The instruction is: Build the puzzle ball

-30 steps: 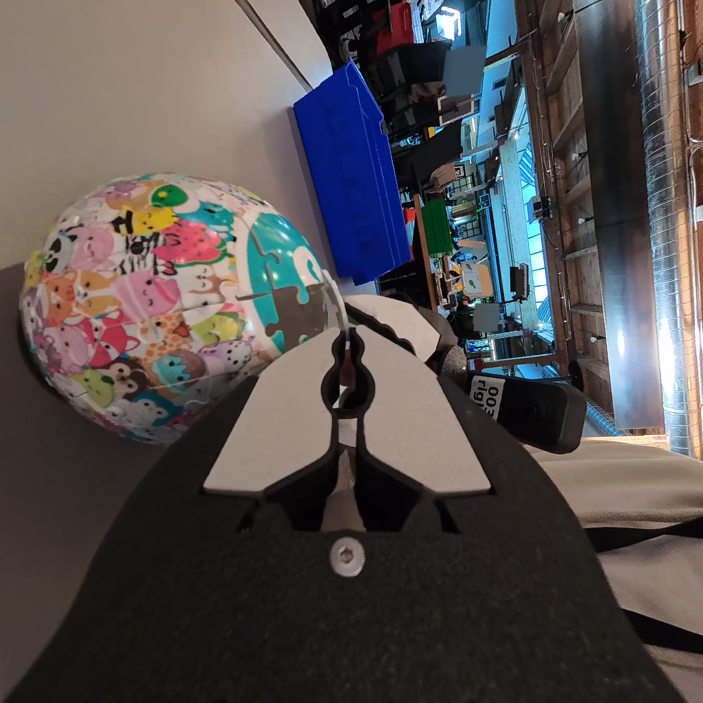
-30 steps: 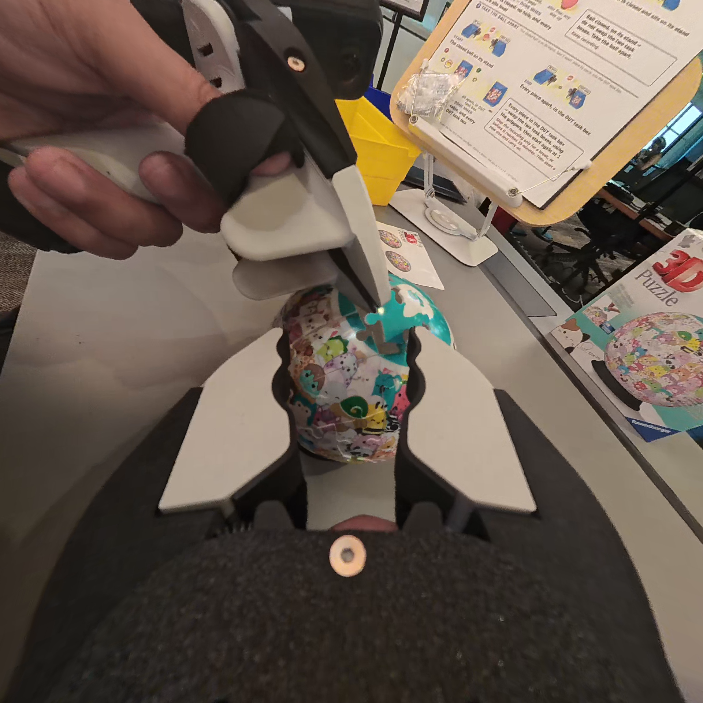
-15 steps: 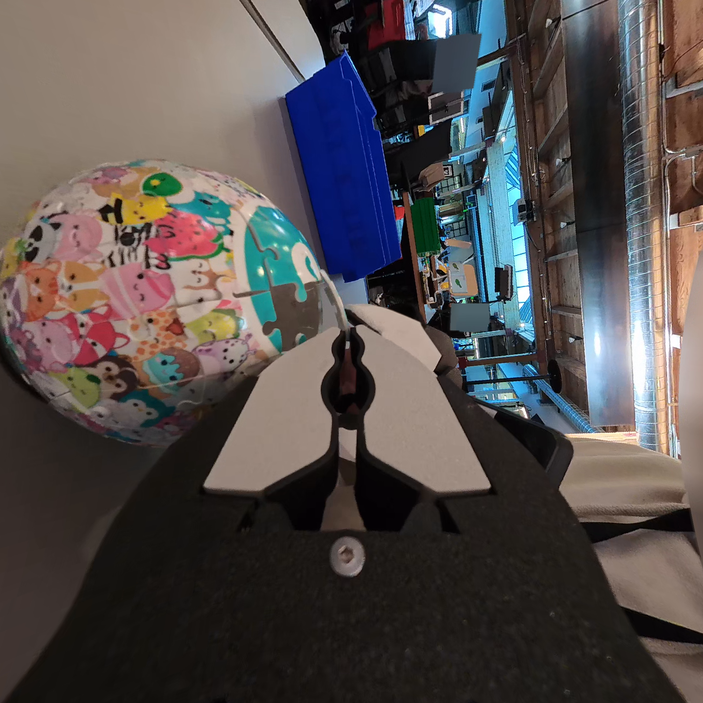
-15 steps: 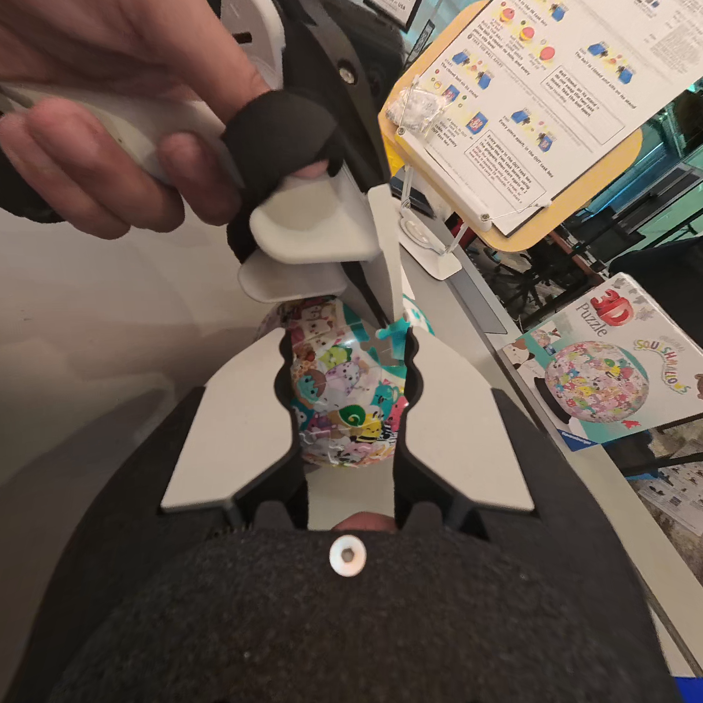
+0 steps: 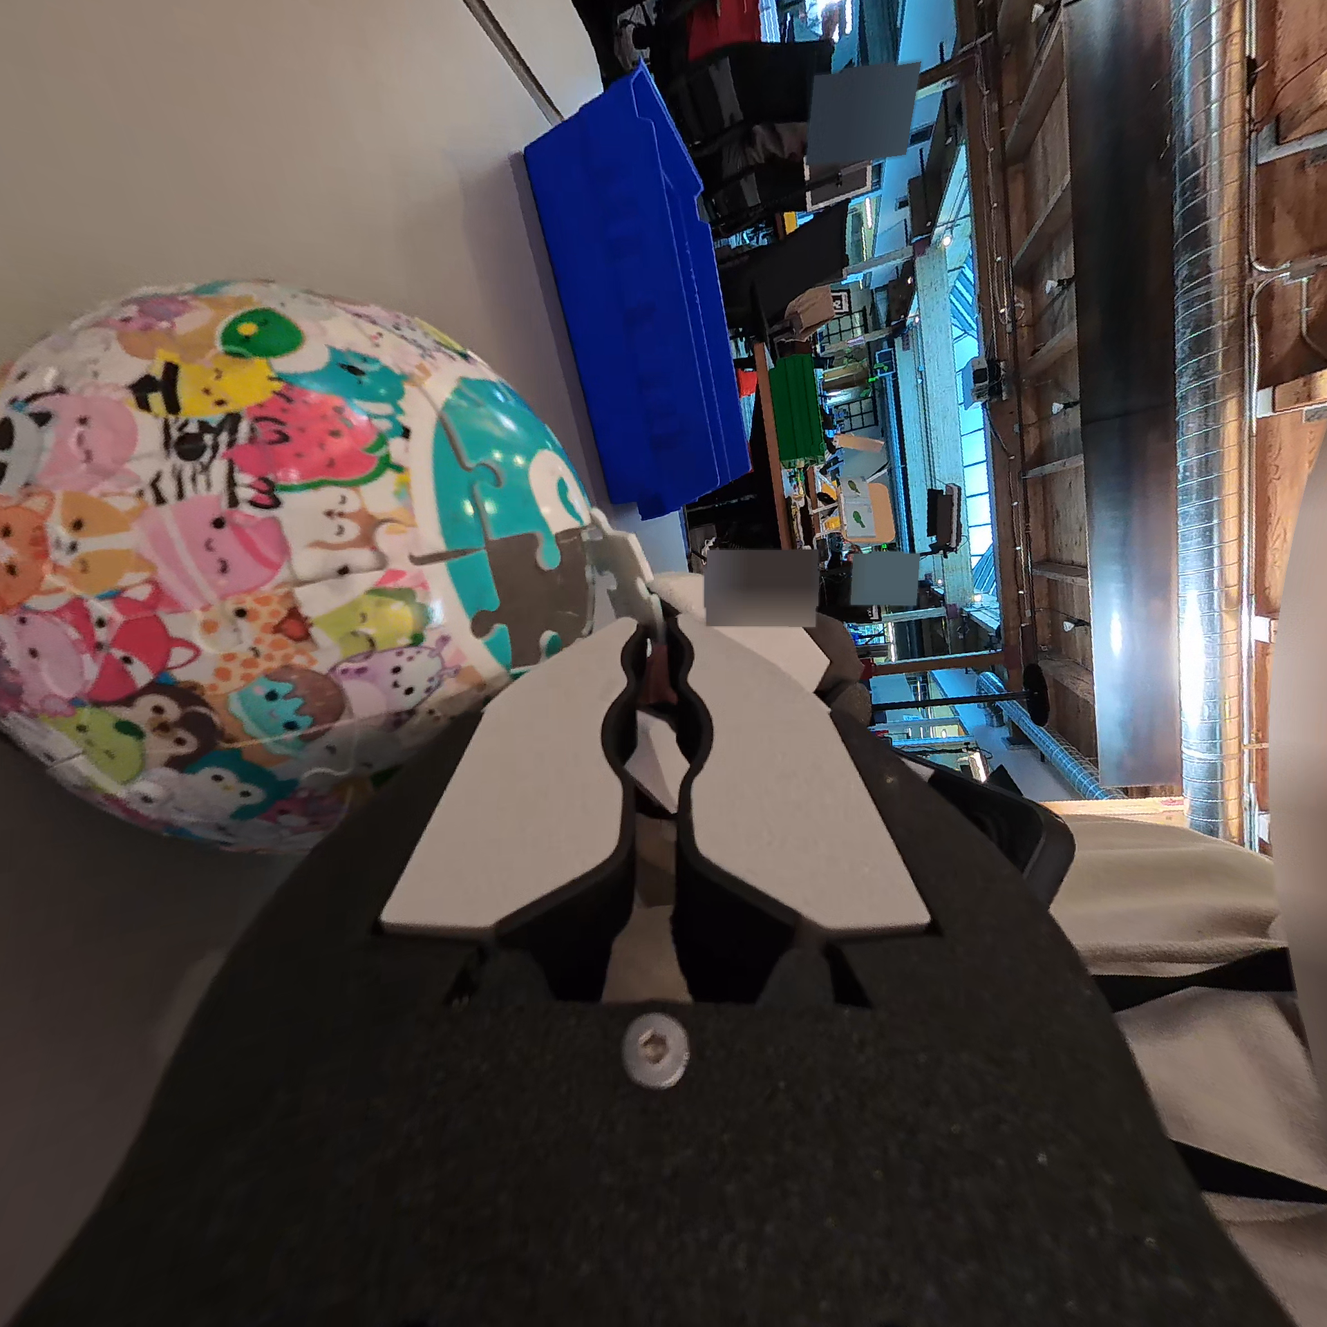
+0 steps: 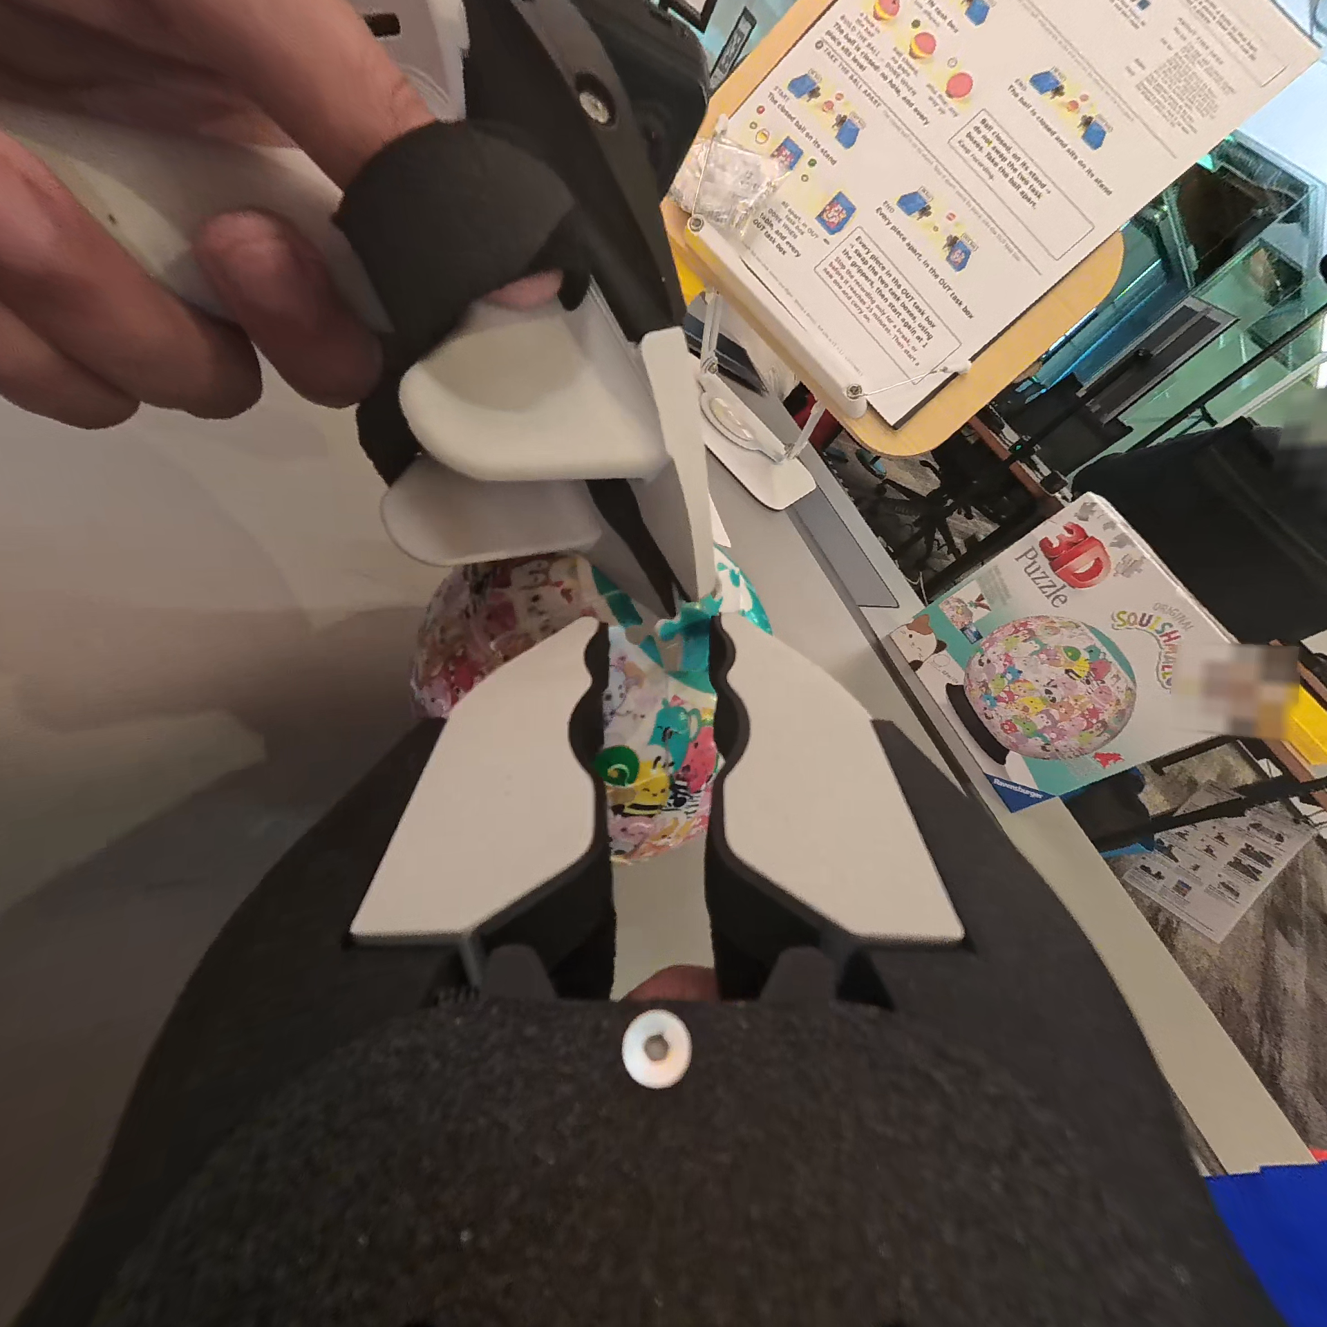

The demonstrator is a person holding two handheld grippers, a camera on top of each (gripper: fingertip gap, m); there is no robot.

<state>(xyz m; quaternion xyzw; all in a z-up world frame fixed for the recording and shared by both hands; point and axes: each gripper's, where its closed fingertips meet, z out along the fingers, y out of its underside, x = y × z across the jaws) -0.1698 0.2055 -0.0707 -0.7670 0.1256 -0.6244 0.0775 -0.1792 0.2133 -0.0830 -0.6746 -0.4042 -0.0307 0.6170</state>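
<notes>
- Here, in the left wrist view, a round puzzle ball [image 5: 237,567] printed with bright cartoon animals fills the left side, resting against the pale grey table [image 5: 215,143].
- On the ball's teal patch, a dark unfilled gap [image 5: 535,596] shaped like a puzzle piece shows at its right edge.
- At centre, the left gripper [image 5: 657,632], with pale grey fingers on a black body, is closed on a thin grey puzzle piece [image 5: 623,567]; the piece's free end touches the ball at the gap.
- Farther right, a stack of blue plastic bins [image 5: 639,316] lies on the table, with a workshop interior beyond.
- In the right wrist view, a person's bare hand [image 6: 143,215] at upper left holds the left gripper [image 6: 689,596], which points down at the top of the ball [image 6: 660,775].
- At centre, the right gripper [image 6: 660,646] has its fingers a little apart, with the ball seen in the gap beyond them; whether they touch the ball I cannot tell.
- To the right, a sheet of printed instructions on a wooden clipboard stand [image 6: 991,179] is at the upper edge.
- Below it, the puzzle's cardboard box [image 6: 1063,660], picturing the finished ball, lies on a neighbouring surface beside the table.
</notes>
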